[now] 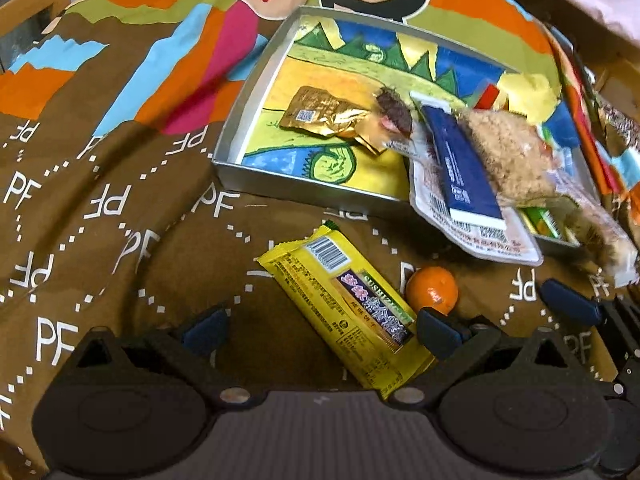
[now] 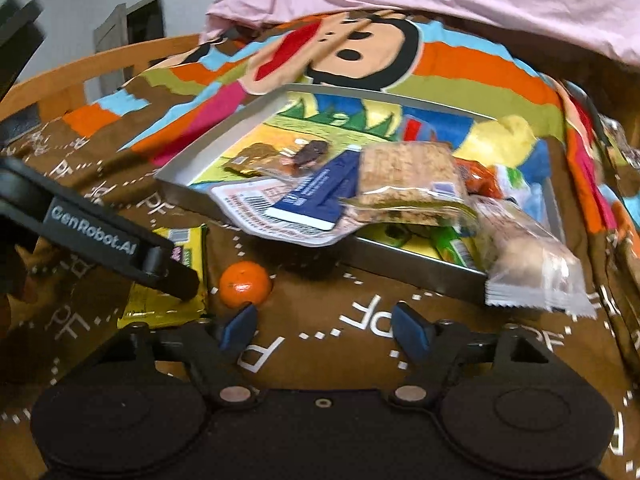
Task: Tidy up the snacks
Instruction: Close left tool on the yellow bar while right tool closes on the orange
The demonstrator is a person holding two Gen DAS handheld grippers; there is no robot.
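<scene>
Between the spread, empty fingers of the left gripper (image 1: 322,330) a yellow snack bar (image 1: 344,310) is straddled but not yet pinched, its long axis running diagonally from the right finger's base out toward the tray (image 1: 236,132). The right gripper (image 2: 326,326) is held apart and empty, just short of the small orange (image 2: 245,283). Beyond the fingers, most packets are already piled in the tray, some overhanging its near rim, so only the bar and orange seem left on the cloth.
</scene>
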